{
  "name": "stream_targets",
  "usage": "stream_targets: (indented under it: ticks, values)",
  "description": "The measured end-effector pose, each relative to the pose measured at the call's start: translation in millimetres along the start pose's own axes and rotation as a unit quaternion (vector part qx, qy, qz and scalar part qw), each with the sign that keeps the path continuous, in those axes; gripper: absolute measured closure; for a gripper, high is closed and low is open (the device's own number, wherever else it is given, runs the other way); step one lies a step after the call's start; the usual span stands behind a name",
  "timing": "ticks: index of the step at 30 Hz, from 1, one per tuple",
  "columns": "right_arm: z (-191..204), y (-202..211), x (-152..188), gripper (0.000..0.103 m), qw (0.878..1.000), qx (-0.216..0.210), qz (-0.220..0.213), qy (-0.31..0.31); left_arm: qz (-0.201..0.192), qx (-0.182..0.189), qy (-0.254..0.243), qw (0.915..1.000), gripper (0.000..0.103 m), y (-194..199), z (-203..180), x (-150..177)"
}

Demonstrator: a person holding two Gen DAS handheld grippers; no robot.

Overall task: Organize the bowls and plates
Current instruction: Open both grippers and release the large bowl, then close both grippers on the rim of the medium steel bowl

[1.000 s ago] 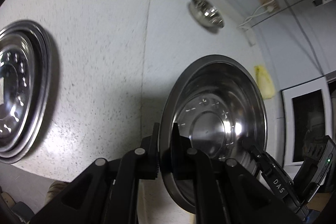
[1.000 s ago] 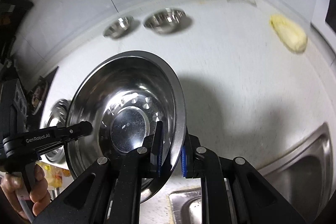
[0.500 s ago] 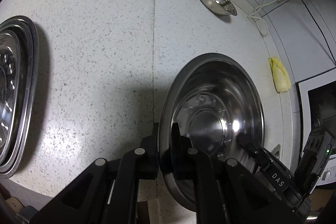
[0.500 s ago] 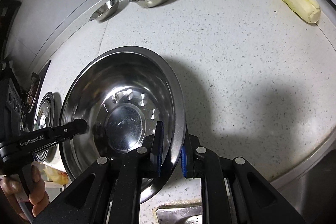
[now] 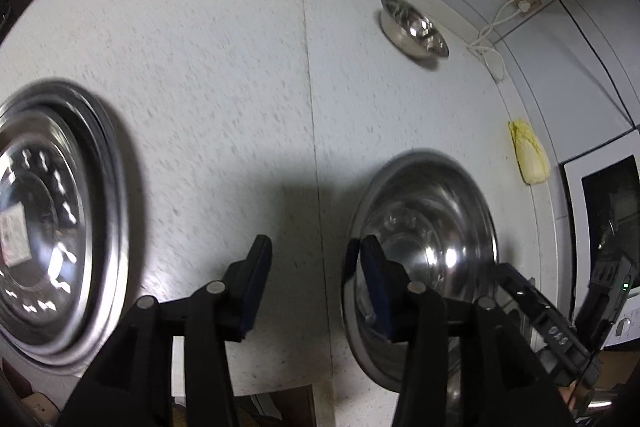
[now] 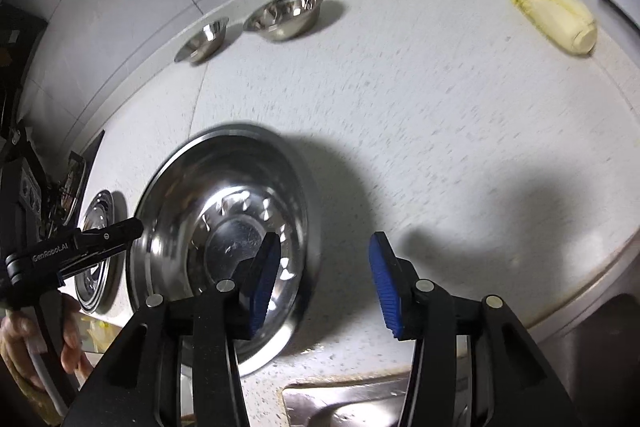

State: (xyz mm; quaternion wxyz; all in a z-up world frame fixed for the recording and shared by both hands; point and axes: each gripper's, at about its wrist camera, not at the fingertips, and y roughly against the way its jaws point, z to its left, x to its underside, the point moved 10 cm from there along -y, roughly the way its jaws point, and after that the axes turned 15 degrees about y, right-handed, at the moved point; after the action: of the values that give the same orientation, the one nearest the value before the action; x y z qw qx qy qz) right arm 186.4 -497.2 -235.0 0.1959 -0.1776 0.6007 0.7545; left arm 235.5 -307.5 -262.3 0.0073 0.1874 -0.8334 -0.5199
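Both my hand-held grippers, left (image 5: 308, 267) and right (image 6: 322, 267), have just been opening and now hold nothing. The bowl (image 6: 224, 247) rests on the table (image 6: 440, 131), its rim between each pair of jaws. Pulling back carelessly, a finger (image 6: 264, 279) could snag that rim and drag the bowl off the edge.

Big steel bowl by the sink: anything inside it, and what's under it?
The big steel bowl holds nothing but reflections. It rests on the speckled counter. The right gripper's inner finger hides part of its near wall; the counter beneath it is hidden.
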Motion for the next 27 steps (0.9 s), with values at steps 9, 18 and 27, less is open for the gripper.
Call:
stream_targets:
  ticks: [9,18,27]
  values:
    - [-28,35,-97,0.055,0.998,0.046,-0.040,0.035,-0.010,0.041,0.009,0.9991,0.058,7,-51,-78]
    - [-40,-38,-211,0.055,1.000,-0.004,-0.022,-0.004,0.005,0.054,0.050,0.9972,0.058,-65,-100,-180]
    - [-53,-133,-243,0.055,0.999,-0.016,0.016,-0.047,0.026,0.054,0.048,0.9971,0.058,-132,-128,-230]
